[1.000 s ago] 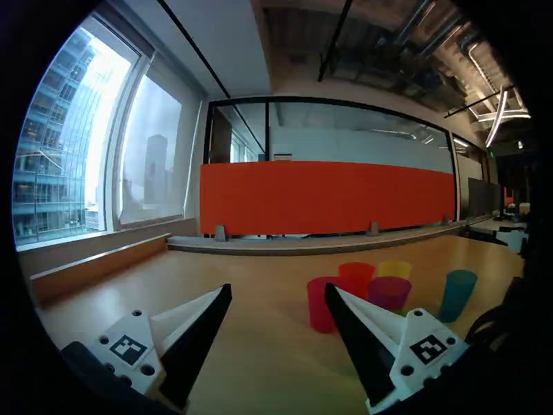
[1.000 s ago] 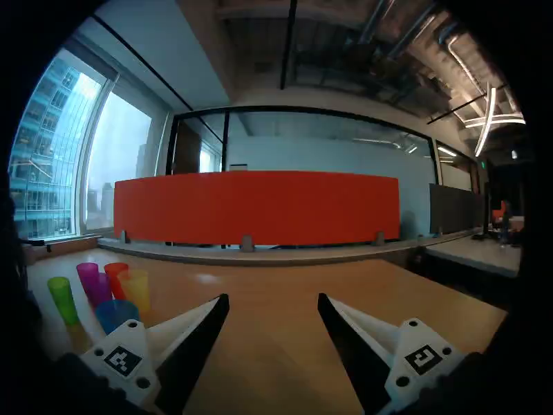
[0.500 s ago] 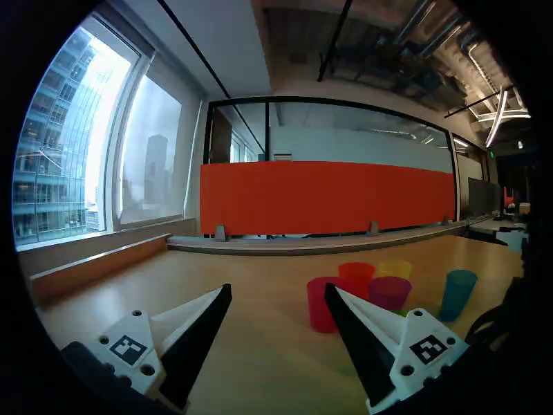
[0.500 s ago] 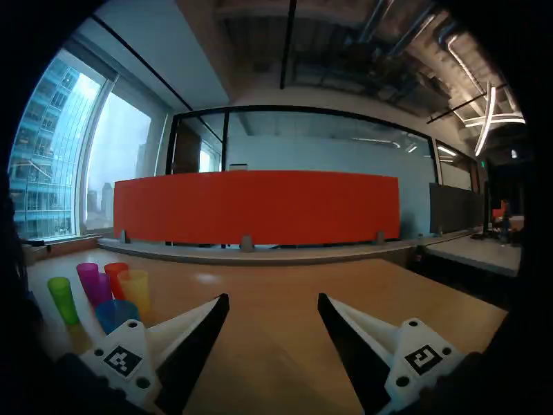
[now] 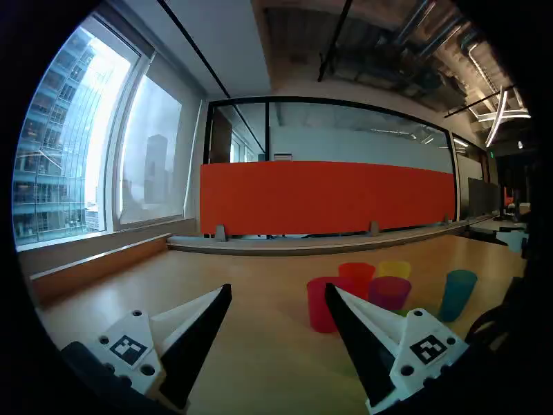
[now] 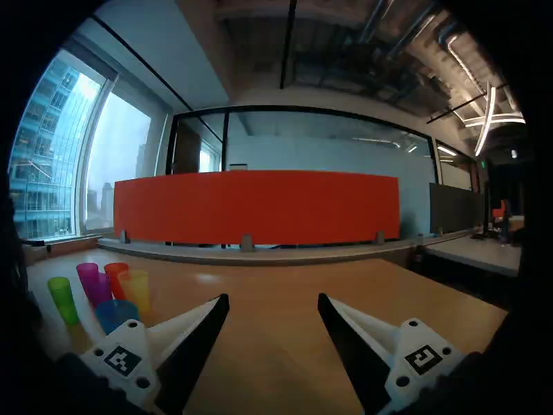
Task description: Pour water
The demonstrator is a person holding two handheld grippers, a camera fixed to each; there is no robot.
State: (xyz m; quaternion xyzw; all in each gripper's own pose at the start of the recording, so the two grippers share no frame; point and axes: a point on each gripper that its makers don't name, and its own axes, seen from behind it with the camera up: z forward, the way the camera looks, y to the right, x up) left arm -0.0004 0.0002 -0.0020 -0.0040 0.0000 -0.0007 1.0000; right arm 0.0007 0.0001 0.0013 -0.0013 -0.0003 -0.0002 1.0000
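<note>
Released and empty, the left claw (image 5: 276,304) hangs low over a wooden table (image 5: 263,273), its two fingers spread well apart with nothing between them. Ahead and to its right stands a tight cluster of upright cups. A red cup (image 5: 318,304) is nearest, partly hidden behind the right finger (image 5: 363,332). An orange cup (image 5: 356,270) and a yellow cup (image 5: 394,268) stand behind it, with a purple cup (image 5: 389,291) in front of those. A teal cup (image 5: 459,294) stands a little apart to the right. Whether any holds water cannot be told.

The right claw (image 6: 273,308) is likewise slack over the table, fingers wide, gripping nothing. In the right gripper view the cups sit near the left edge, with a green cup (image 6: 62,299) farthest left. An orange screen (image 5: 325,197) runs along the table's far edge, and tall windows (image 5: 69,152) line the left wall.
</note>
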